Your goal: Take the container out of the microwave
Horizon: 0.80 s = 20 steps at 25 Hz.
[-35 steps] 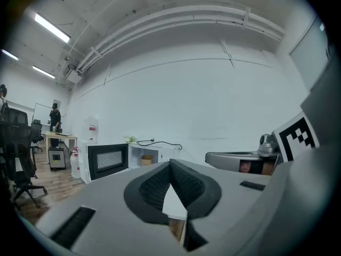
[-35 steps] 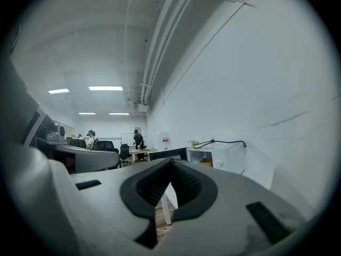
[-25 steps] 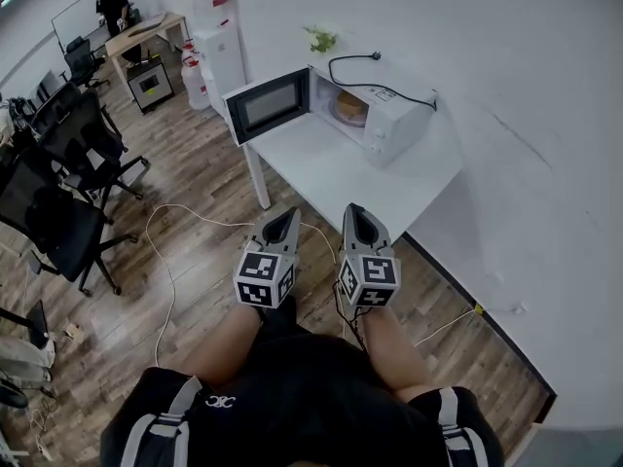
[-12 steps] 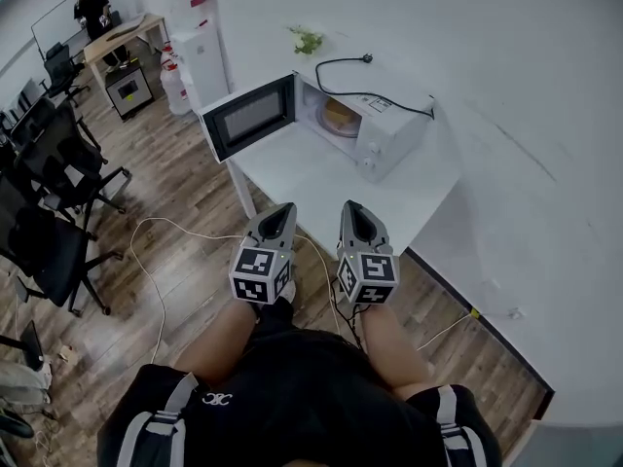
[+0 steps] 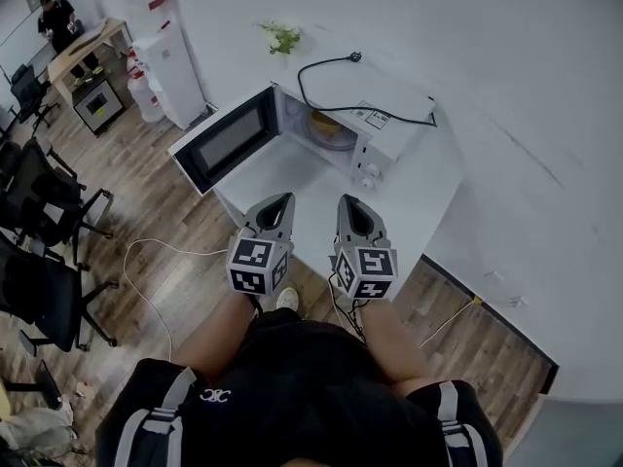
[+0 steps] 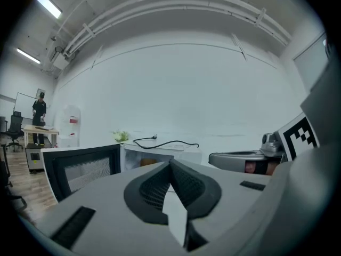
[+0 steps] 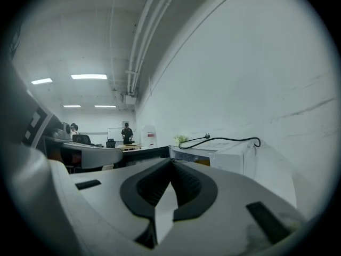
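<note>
A white microwave stands on a white table with its black-windowed door swung wide open to the left. Inside it sits a tan container, partly hidden by the cavity wall. My left gripper and right gripper hover side by side over the table's near edge, both shut and empty, well short of the microwave. In the left gripper view the container shows just past the closed jaws. The right gripper view catches the microwave ahead to the right.
A black power cord lies loose on top of the microwave. A small plant and a water dispenser stand behind the table. Office chairs and a floor cable are at the left. A white wall runs along the right.
The person has walked closer: the table and microwave now lie nearer, and both grippers have come from over the floor to the table's near edge. Both stayed shut.
</note>
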Motion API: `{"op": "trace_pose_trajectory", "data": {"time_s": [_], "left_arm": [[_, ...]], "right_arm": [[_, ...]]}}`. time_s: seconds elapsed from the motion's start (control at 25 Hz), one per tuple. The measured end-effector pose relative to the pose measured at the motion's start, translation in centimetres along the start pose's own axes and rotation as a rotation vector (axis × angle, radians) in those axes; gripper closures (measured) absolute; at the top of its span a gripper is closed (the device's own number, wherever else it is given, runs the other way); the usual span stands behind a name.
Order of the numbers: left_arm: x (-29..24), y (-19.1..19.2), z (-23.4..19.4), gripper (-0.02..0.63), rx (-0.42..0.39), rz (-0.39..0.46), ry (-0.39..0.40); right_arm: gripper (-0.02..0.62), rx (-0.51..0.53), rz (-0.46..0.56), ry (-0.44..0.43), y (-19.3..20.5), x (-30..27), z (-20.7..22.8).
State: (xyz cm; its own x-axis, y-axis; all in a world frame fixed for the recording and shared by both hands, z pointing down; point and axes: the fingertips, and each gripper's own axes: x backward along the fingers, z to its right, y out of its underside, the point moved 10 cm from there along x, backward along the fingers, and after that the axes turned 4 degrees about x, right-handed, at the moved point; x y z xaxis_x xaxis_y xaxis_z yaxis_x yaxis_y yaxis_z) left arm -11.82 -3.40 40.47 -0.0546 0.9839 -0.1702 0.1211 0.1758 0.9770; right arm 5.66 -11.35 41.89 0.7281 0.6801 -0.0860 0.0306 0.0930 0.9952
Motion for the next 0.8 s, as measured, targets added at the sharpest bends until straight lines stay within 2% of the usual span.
{"op": "trace_pose_trajectory", "data": {"time_s": [0.36,0.64,0.8], "left_arm": [[-9.1,-1.5,-8.2,0.597,-0.008,-0.05,0.101],[-14.1,-1.1,-11.9,0.597,-0.018,-0.066,0.164],[-16.6,-0.8,-12.7,0.597,-0.126,-0.068,0.197]], "right_arm": [[0.592,0.004,-0.013,0.093,-0.8,-9.5,0.6],[0.592,0.003,-0.034,0.166,0.1,-13.1,0.9],[0.592,0.008,-0.034,0.19,0.3,-13.3,1.7]]}}
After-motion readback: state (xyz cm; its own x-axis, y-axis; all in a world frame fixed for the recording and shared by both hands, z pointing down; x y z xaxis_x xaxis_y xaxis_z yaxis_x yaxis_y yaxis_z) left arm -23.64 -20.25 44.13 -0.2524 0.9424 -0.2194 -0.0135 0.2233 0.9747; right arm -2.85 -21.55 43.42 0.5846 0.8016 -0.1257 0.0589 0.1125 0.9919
